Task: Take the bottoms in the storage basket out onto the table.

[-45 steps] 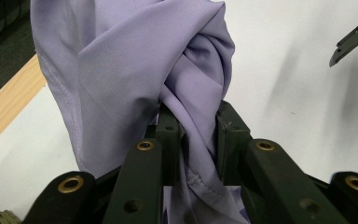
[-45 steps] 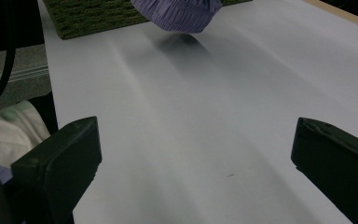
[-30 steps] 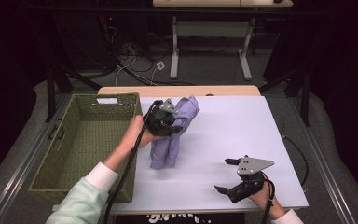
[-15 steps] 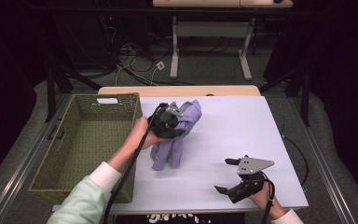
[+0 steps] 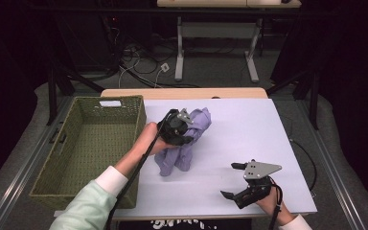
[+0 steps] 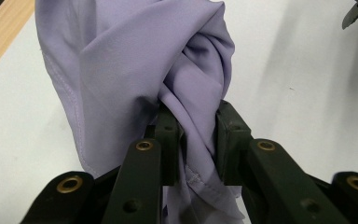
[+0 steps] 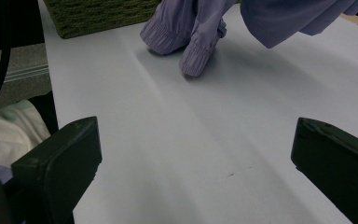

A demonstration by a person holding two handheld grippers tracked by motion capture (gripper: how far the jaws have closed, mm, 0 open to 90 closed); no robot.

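Observation:
A lilac garment hangs bunched above the white table, its sleeve cuffs trailing on the surface. My left gripper is shut on a fold of the garment; the cloth is pinched between the two black jaws in the left gripper view, gripper. My right gripper rests near the table's front right edge, well apart from the garment, its jaws wide open with nothing between them, gripper in its own view.
A woven green basket stands at the table's left side, close beside the left forearm. A light wooden strip runs along the table's far edge. Cables lie on the floor beyond.
The left gripper has carried the garment a little toward the basket and nearer the front. The right gripper has stayed where it was.

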